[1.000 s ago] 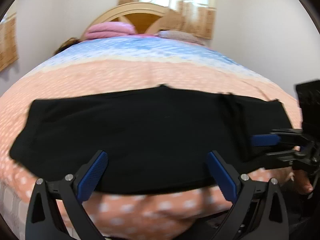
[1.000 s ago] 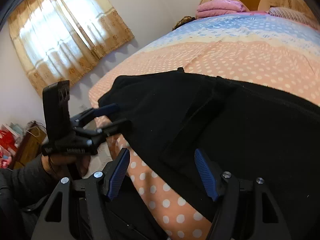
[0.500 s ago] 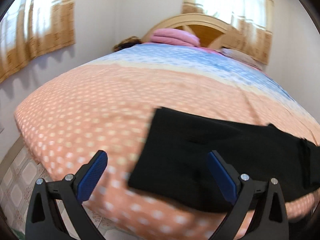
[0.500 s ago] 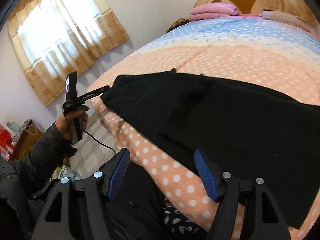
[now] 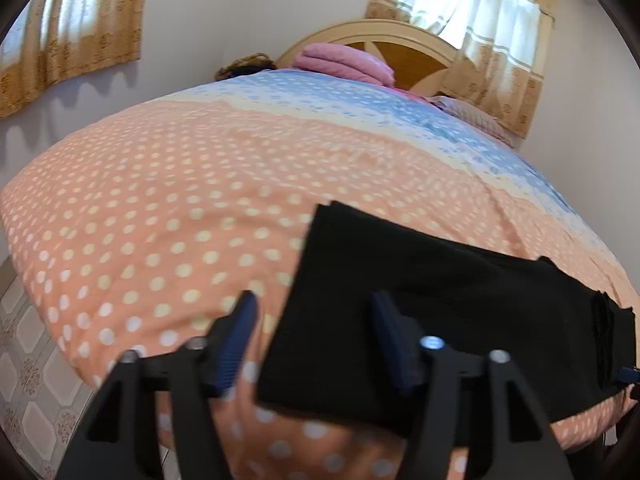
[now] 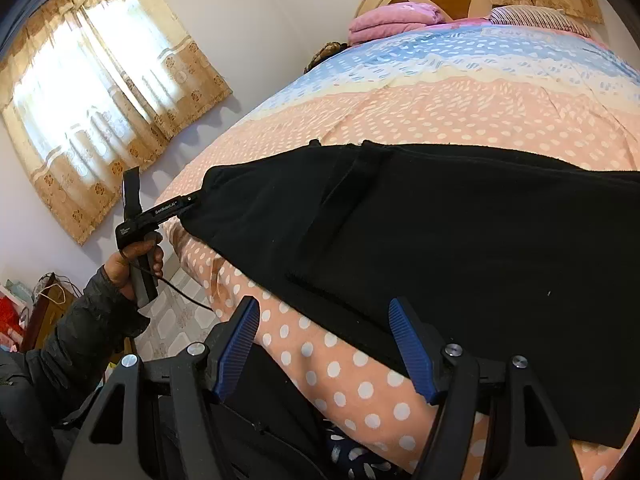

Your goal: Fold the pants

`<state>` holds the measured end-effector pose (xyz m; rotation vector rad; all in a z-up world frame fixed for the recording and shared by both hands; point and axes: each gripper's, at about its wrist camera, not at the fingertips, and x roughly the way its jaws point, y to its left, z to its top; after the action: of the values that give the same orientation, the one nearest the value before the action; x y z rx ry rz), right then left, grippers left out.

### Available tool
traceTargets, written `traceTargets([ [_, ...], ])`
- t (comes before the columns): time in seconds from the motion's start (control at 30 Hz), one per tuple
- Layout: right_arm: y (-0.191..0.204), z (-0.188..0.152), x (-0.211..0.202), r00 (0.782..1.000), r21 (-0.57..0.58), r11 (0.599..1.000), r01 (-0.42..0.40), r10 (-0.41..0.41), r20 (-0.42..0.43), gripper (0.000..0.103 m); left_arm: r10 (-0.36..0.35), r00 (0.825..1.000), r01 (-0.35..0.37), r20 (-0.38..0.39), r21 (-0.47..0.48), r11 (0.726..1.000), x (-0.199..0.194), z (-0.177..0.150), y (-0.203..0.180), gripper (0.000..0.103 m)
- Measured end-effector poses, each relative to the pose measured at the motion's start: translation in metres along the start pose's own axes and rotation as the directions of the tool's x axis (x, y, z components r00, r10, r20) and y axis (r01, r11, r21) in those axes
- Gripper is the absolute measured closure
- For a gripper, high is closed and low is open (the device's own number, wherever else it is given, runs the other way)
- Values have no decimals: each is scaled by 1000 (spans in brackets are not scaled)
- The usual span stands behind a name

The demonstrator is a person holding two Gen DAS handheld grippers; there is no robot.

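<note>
Black pants [image 5: 440, 300] lie flat across the near edge of a polka-dot bed; they also fill the right wrist view [image 6: 460, 240]. My left gripper [image 5: 314, 336] is open, its jaws astride the near left corner of the pants, just above the fabric. In the right wrist view the left gripper [image 6: 192, 200] sits at the far left end of the pants. My right gripper [image 6: 324, 344] is open and empty at the bed's front edge, just short of the pants' near hem.
The orange and blue dotted bedspread [image 5: 160, 208] runs back to folded pink blankets [image 5: 344, 60] and a wooden headboard [image 5: 400, 36]. Curtained windows [image 6: 100, 92] line the walls. Tiled floor [image 5: 28, 380] lies left of the bed.
My left gripper swung from the middle of the pants to their left end, came close to the corner, and its jaws narrowed. The right gripper stayed at the front edge.
</note>
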<state>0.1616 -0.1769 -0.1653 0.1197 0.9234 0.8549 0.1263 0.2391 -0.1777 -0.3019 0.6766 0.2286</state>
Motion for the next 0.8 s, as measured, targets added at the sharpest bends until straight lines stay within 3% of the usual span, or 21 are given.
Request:
traceTargets([
  [0.1, 1, 0, 1, 1000, 9, 1000, -1, 1, 7, 34, 9, 1000, -9, 0, 18, 1000, 5, 4, -4, 53],
  [0.2, 3, -1, 1, 1000, 6, 1000, 3, -4, 10, 34, -12, 1000, 11, -14, -44, 999, 12, 5, 8, 42],
  [0.27, 3, -2, 0, 1000, 5, 1000, 3, -3, 13, 34, -48, 999, 47, -18, -62, 997, 16, 6, 11, 43],
  [0.3, 3, -3, -1, 1000, 7, 1000, 2, -2, 14, 34, -60, 998, 58, -24, -66, 996, 16, 7, 12, 46],
  [0.33, 3, -4, -1, 1000, 10, 1000, 0, 0, 16, 34, -77, 997, 75, -30, -63, 995, 14, 7, 11, 57],
  [0.43, 3, -5, -2, 1000, 16, 1000, -2, 2, 22, 34, -79, 996, 77, -40, -35, 996, 8, 7, 4, 67],
  [0.63, 3, -5, -2, 1000, 17, 1000, -1, 1, 27, 34, -118, 992, 114, -33, -103, 988, 4, 8, 12, 80],
  [0.8, 0, -6, -4, 999, 31, 1000, -4, 3, 41, 34, -207, 978, 208, 22, -166, 964, -11, 11, 18, 85],
])
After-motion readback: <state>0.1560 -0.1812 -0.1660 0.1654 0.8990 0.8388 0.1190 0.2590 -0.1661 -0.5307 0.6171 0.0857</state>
